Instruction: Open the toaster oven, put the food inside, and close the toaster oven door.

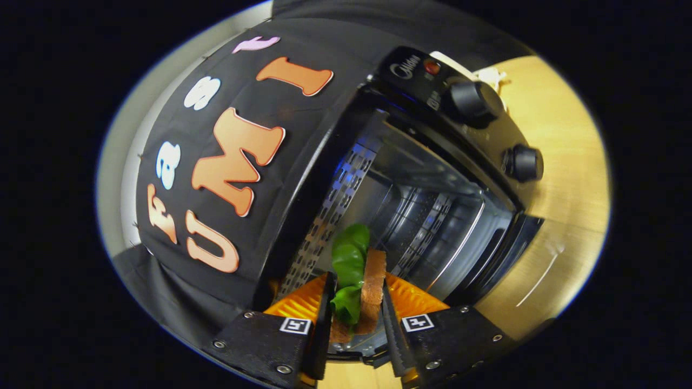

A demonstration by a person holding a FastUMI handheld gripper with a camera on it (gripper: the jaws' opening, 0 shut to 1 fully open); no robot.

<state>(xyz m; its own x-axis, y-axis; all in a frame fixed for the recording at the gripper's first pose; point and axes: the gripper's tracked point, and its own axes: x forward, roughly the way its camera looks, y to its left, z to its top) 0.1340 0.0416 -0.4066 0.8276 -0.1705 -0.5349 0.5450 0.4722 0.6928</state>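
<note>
My gripper (pixel 357 297) is shut on a sandwich (pixel 363 281): a brown bread slice with green lettuce standing on edge between the two fingers. Just beyond it the black toaster oven (pixel 432 178) stands with its door (pixel 505 254) open, and the metal cavity with perforated side walls shows. The sandwich's tip reaches into the mouth of the cavity. The whole view is tilted, so the oven looks rolled to the right. Two black knobs (pixel 473 102) sit on the oven's control panel.
The oven rests on a light wooden table (pixel 562 178). The booth's black cloth wall hangs right beside the oven's left side, with a pale wall behind it.
</note>
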